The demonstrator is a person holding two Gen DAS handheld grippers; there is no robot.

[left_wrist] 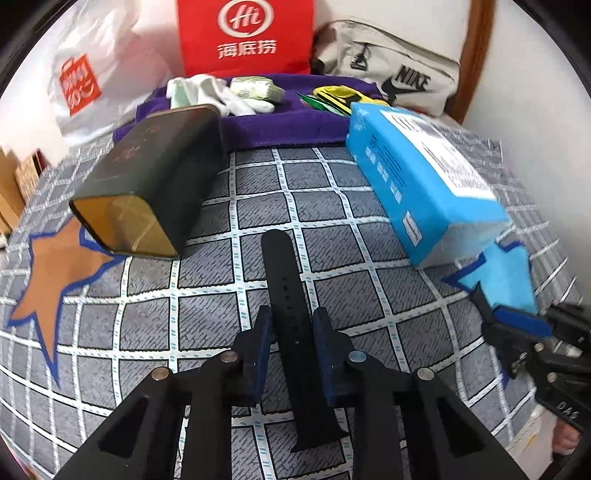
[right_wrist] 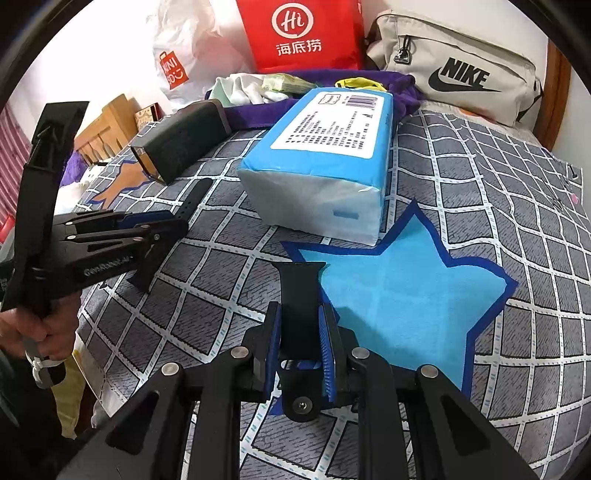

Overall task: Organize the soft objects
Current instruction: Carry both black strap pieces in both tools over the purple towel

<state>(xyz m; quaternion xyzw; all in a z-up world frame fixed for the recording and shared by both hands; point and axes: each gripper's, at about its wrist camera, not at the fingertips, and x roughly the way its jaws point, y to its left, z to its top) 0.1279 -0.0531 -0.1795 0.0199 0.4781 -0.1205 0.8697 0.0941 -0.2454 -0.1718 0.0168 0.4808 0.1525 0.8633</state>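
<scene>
The long black strap point(left_wrist: 286, 291) lies lengthwise between the left gripper point(left_wrist: 293, 321), whose jaws sit nearly closed against its edges, seemingly to lift it by its middle. Right of that strap, the right gripper point(right_wrist: 300, 321) is clamped on a shorter black strap piece point(right_wrist: 298, 291), probably the band's other half, held up off the checked bedspread point(right_wrist: 480, 177). Beyond the long strap stand a dark box point(left_wrist: 147, 177) to its left and a blue tissue pack point(left_wrist: 424, 177) to its right. Behind them, a purple towel point(left_wrist: 280, 122) holds gloves point(left_wrist: 218, 92) and small packets, likely the sorting spot.

"Hi" on red bag point(right_wrist: 301, 35), "NIKE" on beige bag point(right_wrist: 461, 79).
</scene>
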